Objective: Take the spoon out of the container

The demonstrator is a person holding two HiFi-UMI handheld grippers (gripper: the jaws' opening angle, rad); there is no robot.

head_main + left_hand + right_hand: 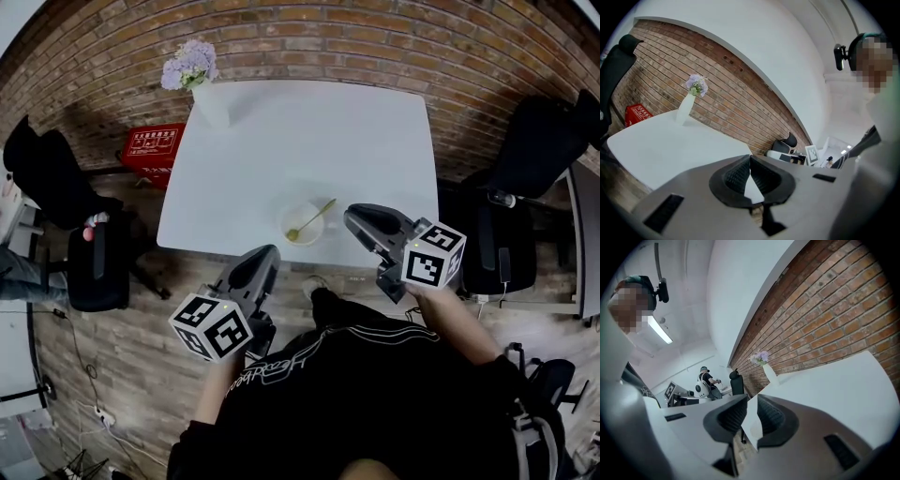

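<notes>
So the small round white container (283,223) sits on the white square tabletop (300,141), close to the middle of the near edge. The thin gold spoon (314,217) is in it: bowl end down inside, handle leaning out over the rim toward the far right.

Neither gripper touches it. The left gripper (265,253) hangs just off the near edge, a bit left of the container. In its own view the left gripper (750,159) has its ribbed black pads meeting at the tips, with nothing caught in them. The right gripper (352,217) is just to the right of the container, over the near edge. From its own camera, the right gripper (752,401) has its jaws a narrow crack apart and empty. The pale bit showing through the gap is probably the table edge, but that's hard to call.

A white vase with purple flowers (199,80) stands at the far left corner. A red plastic crate (153,150) is on the wood floor past the left edge, and black office chairs (539,150) flank both sides.
</notes>
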